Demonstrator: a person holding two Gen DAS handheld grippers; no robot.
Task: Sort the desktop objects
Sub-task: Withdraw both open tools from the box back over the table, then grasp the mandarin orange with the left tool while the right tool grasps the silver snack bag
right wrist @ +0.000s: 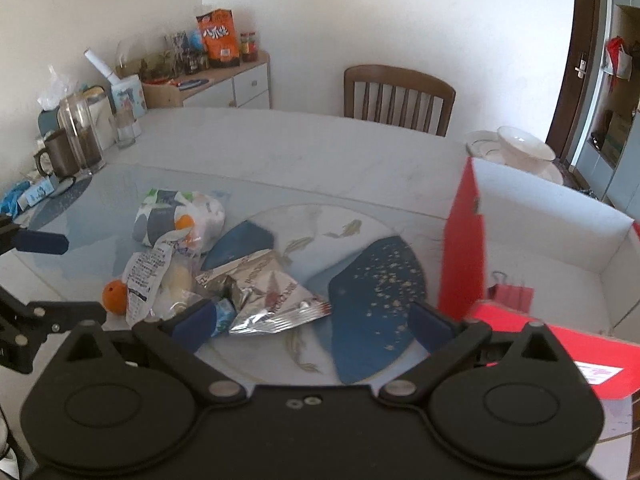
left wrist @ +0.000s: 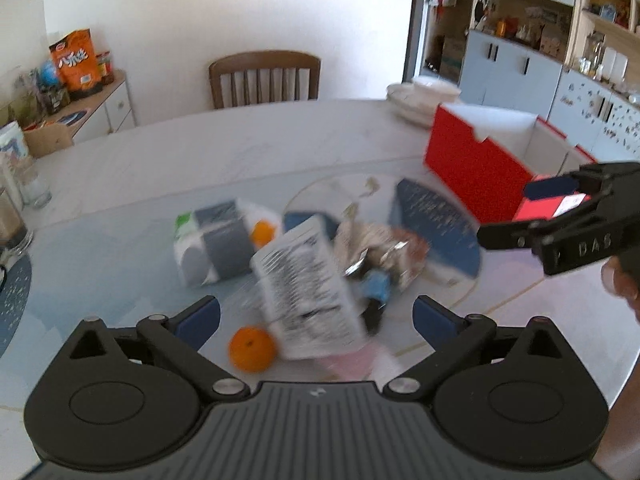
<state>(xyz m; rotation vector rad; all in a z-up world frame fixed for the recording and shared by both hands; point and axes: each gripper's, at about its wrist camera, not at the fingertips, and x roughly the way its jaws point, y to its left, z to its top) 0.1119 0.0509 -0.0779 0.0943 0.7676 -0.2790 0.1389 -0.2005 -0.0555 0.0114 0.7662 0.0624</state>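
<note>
**Both claws wide over the snack pile**

The things you must sort lie in a heap on the counter [right wrist: 320, 152]. A silver snack bag [right wrist: 272, 296] lies in the middle, on a round blue and white mat [right wrist: 372, 280]. Just to its left is a clear bag with black print [right wrist: 144, 276], and an orange [right wrist: 114, 296] touches that bag. Farther back sits a soft white and grey pack [right wrist: 180, 220] with a second orange [right wrist: 185, 222] against it.

Your left claw [left wrist: 316, 318] is spread wide above the printed bag, and pinches nothing. Your right claw [right wrist: 312, 326] is spread wide too, over the silver bag, and is empty.

To the right stands an open red box [right wrist: 460, 248] with white inside. A small red clip [right wrist: 510, 296] lies in it.

Behind the counter is a brown chair [right wrist: 400, 96].
</note>
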